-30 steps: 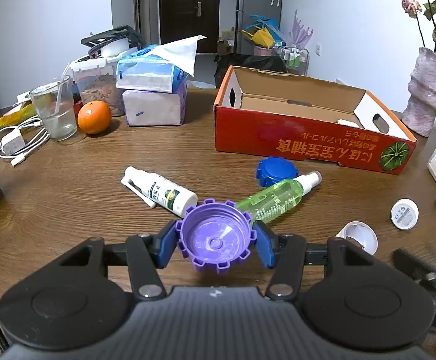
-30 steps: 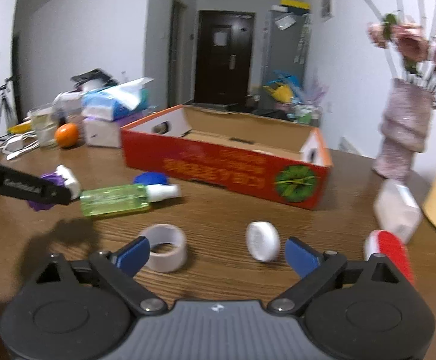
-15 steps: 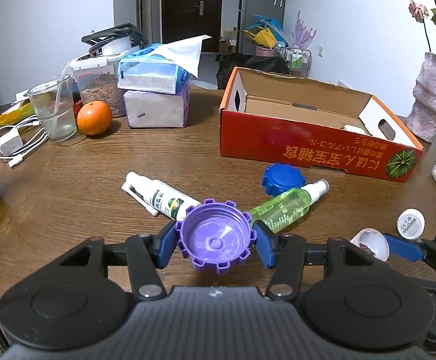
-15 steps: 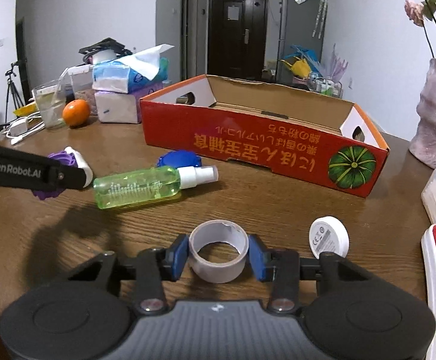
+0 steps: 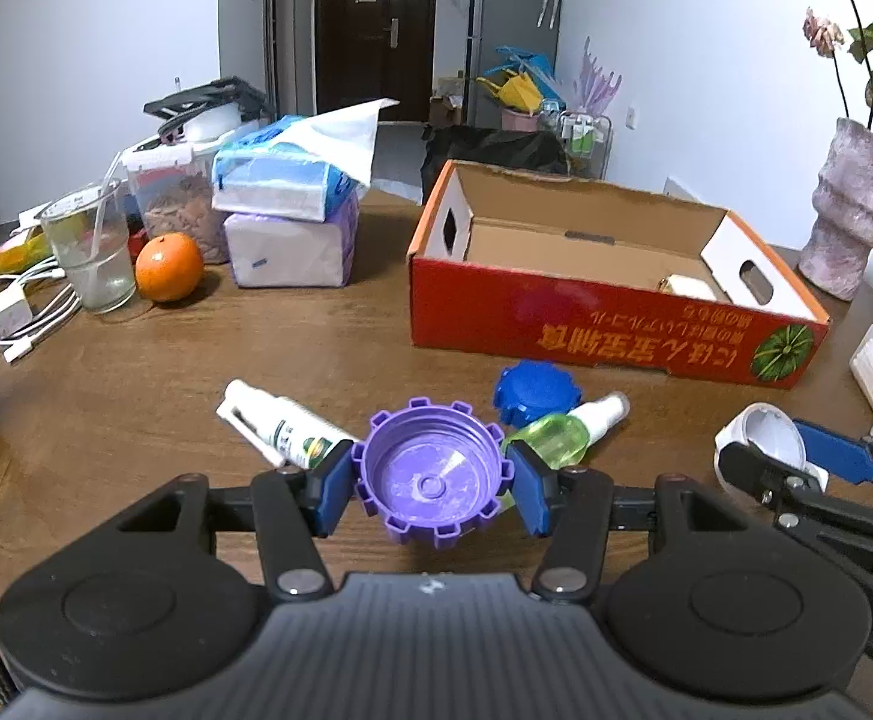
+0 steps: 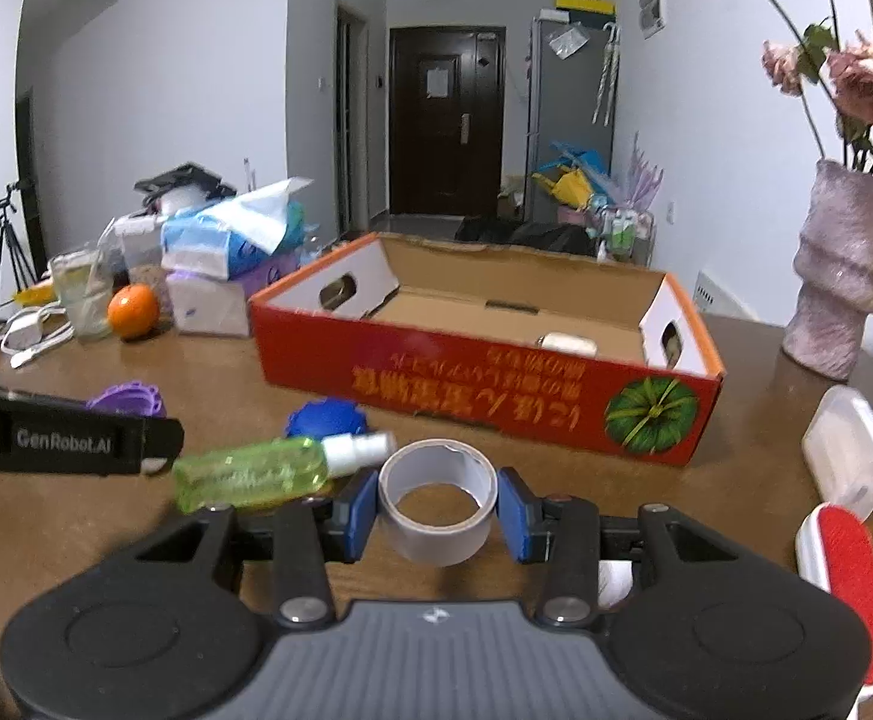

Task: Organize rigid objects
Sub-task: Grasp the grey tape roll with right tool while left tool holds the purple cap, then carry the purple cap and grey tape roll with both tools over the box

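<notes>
A red cardboard box [image 6: 490, 384] fills mid-frame, open-topped. Below it, our right gripper [image 6: 436, 510] clamps a tape roll [image 6: 435, 510]; our left gripper [image 5: 433, 480] clamps a purple cap [image 5: 433, 477] at bottom centre. We should lift both clear of the front wall, then release low inside.

You're in a home: a wooden surface [image 5: 136, 372] carries tissue packs [image 5: 280, 180], an orange [image 5: 169, 267] and a flower vase [image 6: 844, 276], with a dark front door [image 6: 445, 120] down the hallway.
</notes>
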